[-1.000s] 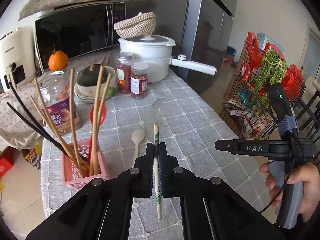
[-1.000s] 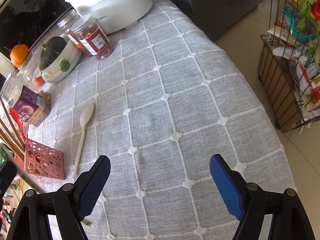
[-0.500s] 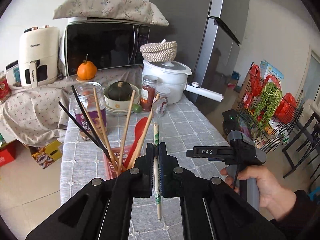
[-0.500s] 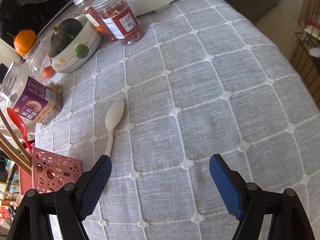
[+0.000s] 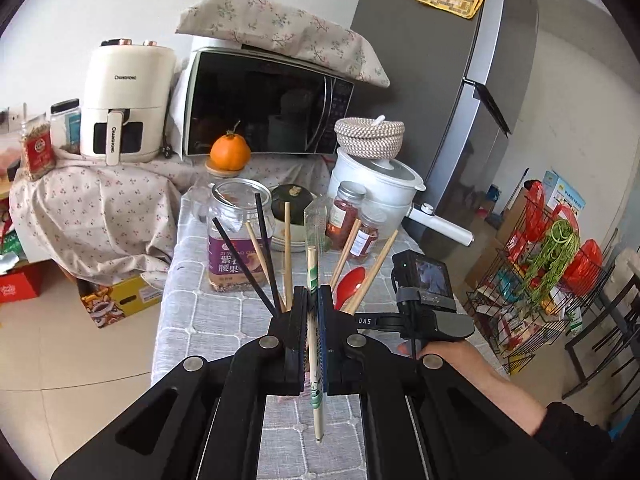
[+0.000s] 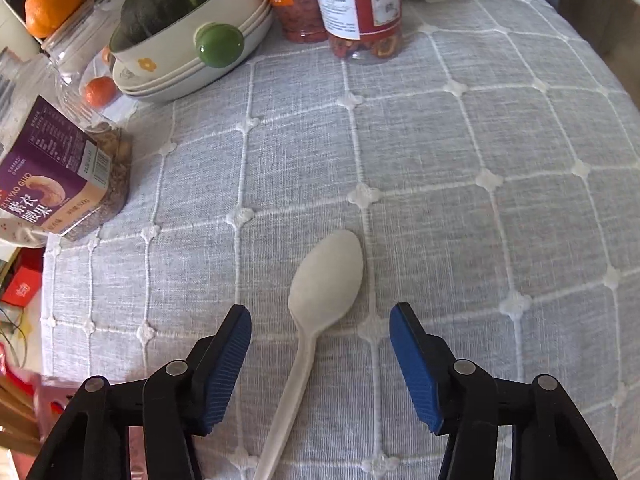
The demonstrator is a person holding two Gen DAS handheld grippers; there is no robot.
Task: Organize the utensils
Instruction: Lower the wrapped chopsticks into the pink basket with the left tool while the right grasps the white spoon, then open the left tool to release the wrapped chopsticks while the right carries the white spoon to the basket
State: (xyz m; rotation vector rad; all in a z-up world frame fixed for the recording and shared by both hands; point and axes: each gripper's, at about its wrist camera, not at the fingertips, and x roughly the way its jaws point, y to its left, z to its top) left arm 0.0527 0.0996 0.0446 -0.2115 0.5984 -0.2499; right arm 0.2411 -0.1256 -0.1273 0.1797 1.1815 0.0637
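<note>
My left gripper point(image 5: 312, 296) is shut on a wooden chopstick in a green-printed wrapper point(image 5: 312, 264), held upright above the table. Just beyond it, several wooden and black chopsticks point(image 5: 262, 256) and a red spoon point(image 5: 352, 282) stick up from a pink basket point(image 6: 52, 392), which my fingers mostly hide. My right gripper point(image 6: 320, 316) points steeply down over a beige spoon point(image 6: 328, 276) lying on the grey checked tablecloth point(image 6: 440, 200). Its jaws are closing, with the spoon's neck between the blue pads point(image 6: 228, 356), which are not touching it.
A purple-labelled jar point(image 6: 60, 188), stacked bowls holding a dark squash point(image 6: 180, 20) and two red-filled jars point(image 6: 360, 8) stand behind the spoon. A white pot point(image 5: 376, 184), microwave point(image 5: 264, 108) and air fryer point(image 5: 124, 100) sit farther back. A wire rack point(image 5: 540, 280) stands right of the table.
My left gripper drew back and rose with the chopstick still in it. My right gripper came down and leftward until it straddles the beige spoon, and its jaws have narrowed.
</note>
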